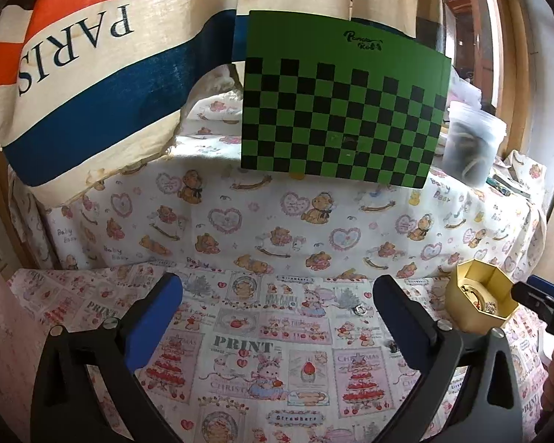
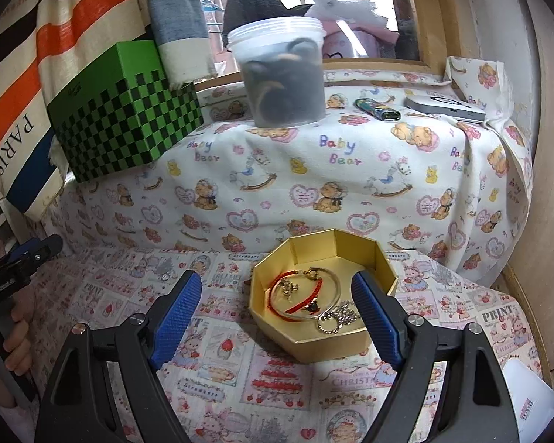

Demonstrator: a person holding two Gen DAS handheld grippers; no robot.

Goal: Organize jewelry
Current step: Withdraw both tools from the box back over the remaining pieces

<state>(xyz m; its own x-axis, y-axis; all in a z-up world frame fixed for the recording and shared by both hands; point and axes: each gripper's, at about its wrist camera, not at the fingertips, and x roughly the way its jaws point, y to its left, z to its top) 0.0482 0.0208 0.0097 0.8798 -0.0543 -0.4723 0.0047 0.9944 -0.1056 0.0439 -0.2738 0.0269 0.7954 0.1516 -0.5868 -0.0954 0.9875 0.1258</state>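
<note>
Gold jewelry box [image 2: 315,339], upright, mouth up

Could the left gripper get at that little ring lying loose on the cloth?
Probably yes. The left gripper is open and empty, and the small ring lies on bare cloth just inside its right finger, with nothing between them.

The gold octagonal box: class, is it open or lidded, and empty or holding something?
Open and not empty. The gold octagonal box has no lid on, and a red cord bracelet and silver chains lie inside.
</note>
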